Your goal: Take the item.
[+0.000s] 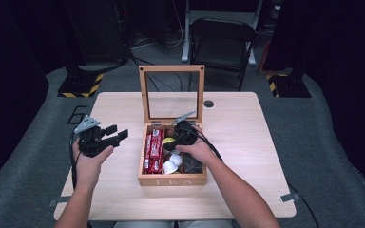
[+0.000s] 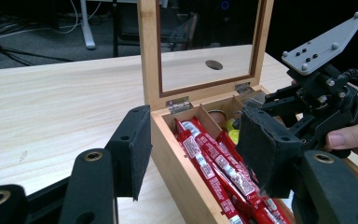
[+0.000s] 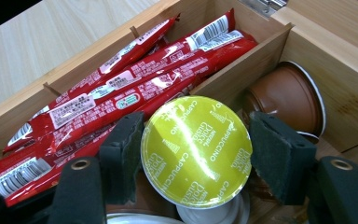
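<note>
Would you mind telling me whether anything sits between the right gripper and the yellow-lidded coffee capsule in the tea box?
Nothing visible does. The right gripper straddles the yellow-lidded capsule, one pad on each side. The brown capsule lies behind it and the red sachets sit in the next compartment.

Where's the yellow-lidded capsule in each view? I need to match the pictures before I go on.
High view: yellow capsule sits in the tea box's middle column, just left of the right gripper.
Left gripper view: a yellow sliver behind the red sachets.
Right gripper view: bottom centre, its lid between the jaws.
Shared landmark: the red sachets, in the compartment beside it.
</note>
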Action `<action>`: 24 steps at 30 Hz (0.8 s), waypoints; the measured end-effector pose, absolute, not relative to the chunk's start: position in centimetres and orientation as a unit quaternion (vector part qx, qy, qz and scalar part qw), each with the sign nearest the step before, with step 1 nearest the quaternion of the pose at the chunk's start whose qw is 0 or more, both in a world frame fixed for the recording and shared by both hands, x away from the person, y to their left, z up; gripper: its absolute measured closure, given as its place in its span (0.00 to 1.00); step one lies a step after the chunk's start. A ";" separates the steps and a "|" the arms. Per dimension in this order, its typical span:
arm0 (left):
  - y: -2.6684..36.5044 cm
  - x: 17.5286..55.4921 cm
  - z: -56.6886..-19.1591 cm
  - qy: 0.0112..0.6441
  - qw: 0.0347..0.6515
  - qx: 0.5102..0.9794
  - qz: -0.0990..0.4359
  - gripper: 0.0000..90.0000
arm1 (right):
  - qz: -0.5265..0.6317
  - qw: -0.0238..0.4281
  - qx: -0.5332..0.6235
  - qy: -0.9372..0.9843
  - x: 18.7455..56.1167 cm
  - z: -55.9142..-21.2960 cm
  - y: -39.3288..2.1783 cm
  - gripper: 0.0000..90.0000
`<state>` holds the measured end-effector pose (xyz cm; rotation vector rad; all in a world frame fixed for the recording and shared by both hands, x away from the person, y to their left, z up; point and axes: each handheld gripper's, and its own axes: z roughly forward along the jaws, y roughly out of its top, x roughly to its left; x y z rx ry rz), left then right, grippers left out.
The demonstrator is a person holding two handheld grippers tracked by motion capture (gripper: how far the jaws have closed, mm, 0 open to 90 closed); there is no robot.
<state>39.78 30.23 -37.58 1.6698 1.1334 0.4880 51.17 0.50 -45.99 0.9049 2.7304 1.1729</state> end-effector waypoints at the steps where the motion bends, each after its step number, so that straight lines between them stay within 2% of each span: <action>1: 30.2 39.8 -37.6 0.471 0.508 0.692 0.202 0.49 | 0.377 0.020 0.293 0.879 51.1 -46.0 0.5 0.41; 24: 30.2 39.8 -37.6 0.470 0.508 0.693 0.203 0.49 | 0.384 0.044 0.278 0.879 50.8 -45.3 0.5 0.42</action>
